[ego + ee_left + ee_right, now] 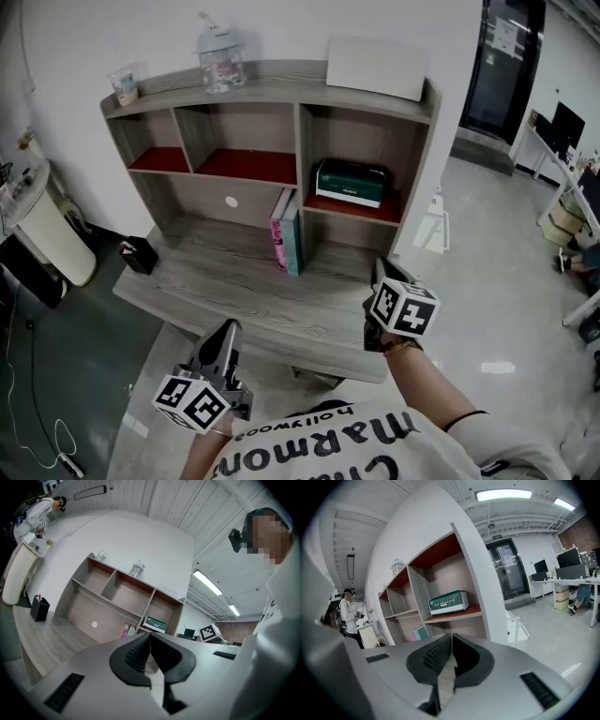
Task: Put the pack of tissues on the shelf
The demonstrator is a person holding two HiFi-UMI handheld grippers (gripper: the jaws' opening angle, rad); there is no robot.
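the pack of tissues (352, 181) sits in the right bay of the shelf (409, 131) as we hold left claw (225, 336) and right claw (379, 272) clenched empty, the task seemingly done, only backing away left.

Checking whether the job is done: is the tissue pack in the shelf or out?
In. The tissue pack lies flat on the red board in the right compartment of the shelf, with nothing touching it.

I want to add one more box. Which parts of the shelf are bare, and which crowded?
Bare: the left compartment and middle compartment, and the desk board between the black holder and the books. Crowded: the right compartment, holding the tissue pack.
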